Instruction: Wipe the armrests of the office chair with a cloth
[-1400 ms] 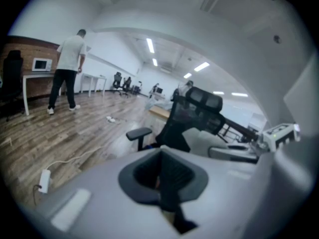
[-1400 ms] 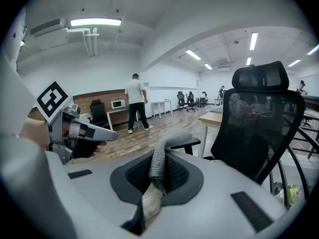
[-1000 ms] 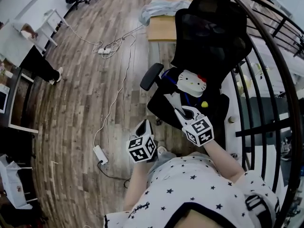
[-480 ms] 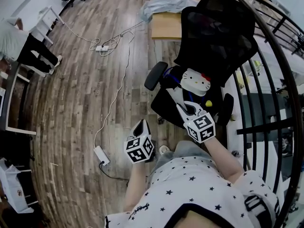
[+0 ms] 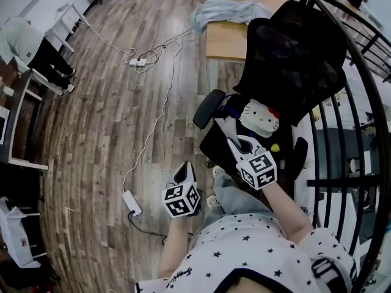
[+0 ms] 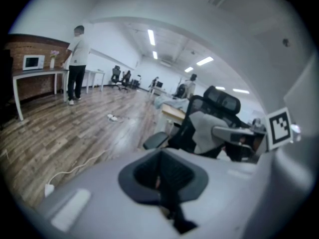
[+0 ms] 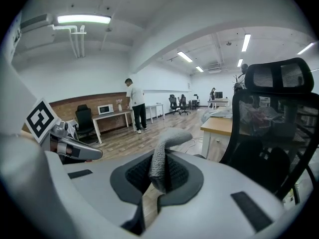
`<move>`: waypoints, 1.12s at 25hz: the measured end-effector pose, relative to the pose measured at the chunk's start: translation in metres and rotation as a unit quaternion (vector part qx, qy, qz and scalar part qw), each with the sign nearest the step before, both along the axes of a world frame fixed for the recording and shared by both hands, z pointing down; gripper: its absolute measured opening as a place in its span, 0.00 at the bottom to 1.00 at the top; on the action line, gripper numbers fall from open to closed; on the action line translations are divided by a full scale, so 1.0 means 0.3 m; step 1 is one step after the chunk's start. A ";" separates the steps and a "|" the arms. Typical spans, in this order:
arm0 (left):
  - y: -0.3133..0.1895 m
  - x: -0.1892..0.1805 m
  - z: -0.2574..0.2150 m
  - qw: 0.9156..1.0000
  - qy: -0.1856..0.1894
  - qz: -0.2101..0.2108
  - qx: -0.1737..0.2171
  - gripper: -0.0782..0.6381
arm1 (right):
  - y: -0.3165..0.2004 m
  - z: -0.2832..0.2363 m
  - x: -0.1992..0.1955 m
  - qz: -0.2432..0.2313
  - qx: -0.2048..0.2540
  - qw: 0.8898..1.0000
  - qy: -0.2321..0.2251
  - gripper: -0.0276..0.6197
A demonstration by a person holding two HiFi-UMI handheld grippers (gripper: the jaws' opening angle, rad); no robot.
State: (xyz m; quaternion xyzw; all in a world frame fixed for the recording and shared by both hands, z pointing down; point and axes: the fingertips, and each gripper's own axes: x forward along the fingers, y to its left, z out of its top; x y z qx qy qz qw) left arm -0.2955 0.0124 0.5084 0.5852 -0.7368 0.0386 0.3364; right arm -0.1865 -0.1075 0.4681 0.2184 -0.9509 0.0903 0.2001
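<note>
the right gripper (image 7: 158,180) is clamping a grey cloth (image 7: 167,153), with its jaws closed onto a narrow fold that is standing up past the tips. the left gripper (image 6: 162,176) is carrying nothing, and its jaws are pressing together. in the head view the right gripper is hovering over the seat of the office chair (image 5: 293,54), just beside the cat-face cushion (image 5: 259,116), between the floor-side armrest (image 5: 209,107) and the railing-side armrest (image 5: 297,156). the cloth is not yet touching either armrest.

hazards:
- only a thin strip of cloth is being gripped, so wiping pressure is likely to drag it free.
- nothing is steadying the chair, so a side load could set it swivelling or rolling.
- the floor cable (image 5: 143,145) is lying near the person's feet.
</note>
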 end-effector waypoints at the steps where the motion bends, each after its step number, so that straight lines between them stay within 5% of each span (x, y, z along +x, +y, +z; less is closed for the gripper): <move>1: -0.021 -0.008 0.001 1.000 -0.001 -0.001 -0.002 0.11 | -0.029 -0.001 -0.013 -0.001 0.000 1.000 0.000 0.08; 28: -0.474 -0.153 0.139 0.998 0.023 -0.012 -0.052 0.11 | -0.742 0.277 -0.247 -0.014 -0.013 0.997 0.074 0.08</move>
